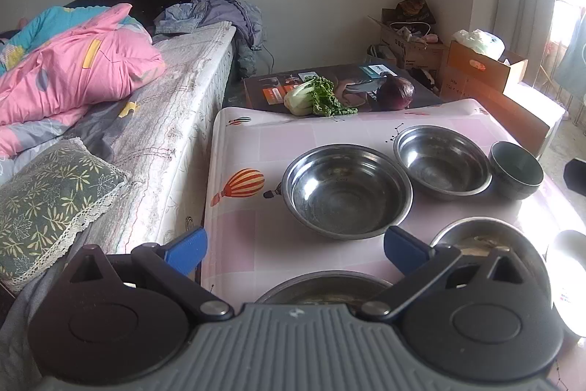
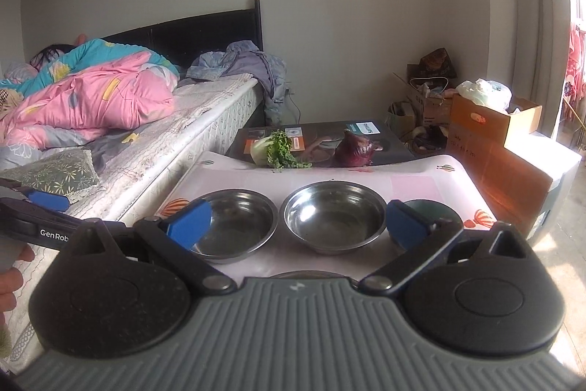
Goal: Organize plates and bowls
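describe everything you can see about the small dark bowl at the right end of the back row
The dark bowl is small, round and deep, dark green-grey with a glossy, ceramic-looking finish. It stands upright and looks empty on the patterned tablecloth, at the right end of the back row, close beside a steel bowl; contact is unclear. In the right wrist view a blue fingertip partly hides it.

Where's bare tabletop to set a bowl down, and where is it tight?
Free: the strip left of the big steel bowl, around the balloon print, and the band between the bowls and the cabbage and onion. Tight: the right side, where the second steel bowl, dark bowl and nearer bowls crowd.
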### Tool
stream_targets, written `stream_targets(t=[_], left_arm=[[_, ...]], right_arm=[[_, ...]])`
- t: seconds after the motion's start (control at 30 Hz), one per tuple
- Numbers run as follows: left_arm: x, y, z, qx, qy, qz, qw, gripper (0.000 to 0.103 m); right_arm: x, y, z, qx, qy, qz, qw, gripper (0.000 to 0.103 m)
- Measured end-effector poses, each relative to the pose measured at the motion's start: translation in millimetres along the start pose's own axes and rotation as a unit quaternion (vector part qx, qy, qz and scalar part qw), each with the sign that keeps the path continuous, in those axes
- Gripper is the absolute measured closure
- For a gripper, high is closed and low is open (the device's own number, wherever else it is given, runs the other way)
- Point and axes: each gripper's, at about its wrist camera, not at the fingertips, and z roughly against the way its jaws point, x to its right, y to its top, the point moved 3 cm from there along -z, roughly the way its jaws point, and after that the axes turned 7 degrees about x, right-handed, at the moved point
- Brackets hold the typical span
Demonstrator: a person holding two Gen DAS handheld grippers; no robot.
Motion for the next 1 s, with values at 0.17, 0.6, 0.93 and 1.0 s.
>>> stream_targets(t=[0.17, 0.6, 0.93, 1.0], left_arm=[[-9.0, 7.2, -37.8, -0.014, -0.027, 0.016, 0.9994, 0.0], [-16.0, 13.8, -137.1, -0.077, -0.029, 0.038, 0.9958, 0.03], [-19.1, 3.0, -178.7, -0.142, -0.022, 0.04, 0.9888, 0.06], [-17.6, 1.9, -182.7, -0.15, -0.017, 0.034, 0.9879, 0.068]], right_arm=[[-2.3, 4.0, -57.7, -0.031, 0.039, -0.024, 0.998, 0.002], [-0.6, -28.7, -192.9, -0.156, 0.098, -0.128, 0.975, 0.023], [-2.6, -61.0, -238.6, -0.22, 0.102, -0.134, 0.961, 0.052], [-4.7, -64.5, -242.8, -0.226, 0.102, -0.131, 0.96, 0.055]])
